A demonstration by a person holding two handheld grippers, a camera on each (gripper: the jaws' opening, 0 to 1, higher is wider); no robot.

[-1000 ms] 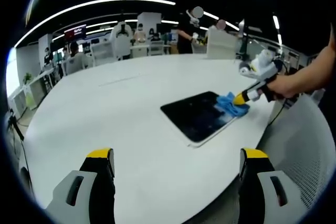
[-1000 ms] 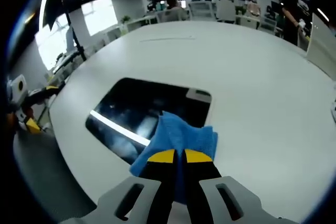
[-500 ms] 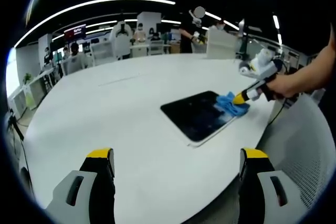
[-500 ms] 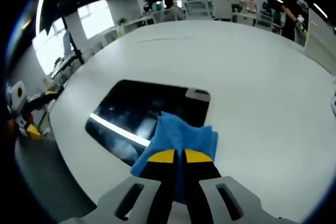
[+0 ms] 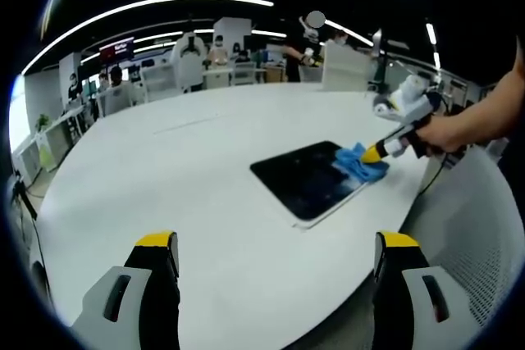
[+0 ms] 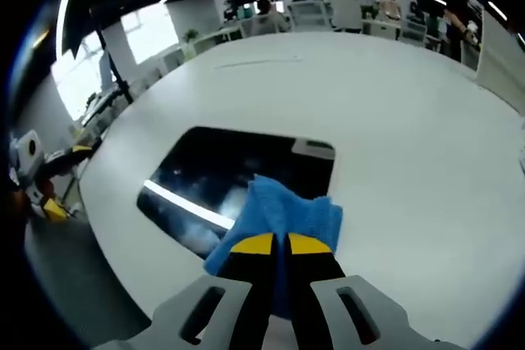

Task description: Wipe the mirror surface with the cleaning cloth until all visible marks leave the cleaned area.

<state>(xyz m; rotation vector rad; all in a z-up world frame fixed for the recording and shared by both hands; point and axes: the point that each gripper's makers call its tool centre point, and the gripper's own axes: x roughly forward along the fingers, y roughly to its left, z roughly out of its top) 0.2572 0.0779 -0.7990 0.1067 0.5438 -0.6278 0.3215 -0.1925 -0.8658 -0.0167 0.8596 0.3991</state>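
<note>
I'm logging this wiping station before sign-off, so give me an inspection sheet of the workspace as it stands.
Surface: large white table, bare apart from the job's things.
Job's things: dark mirror lies flat near the table edge; hazy smears show on it beside the blue cloth, which rests on one end of it.
Clutter: nothing seen on the table.
Grippers: right gripper shut on the cloth; left gripper open, held off the mirror, nothing between its jaws.
Cables: nothing seen on the table.
Surroundings: open office with desks, chairs, seated people, ceiling light strips.

White round table in strip-lit office.
</note>
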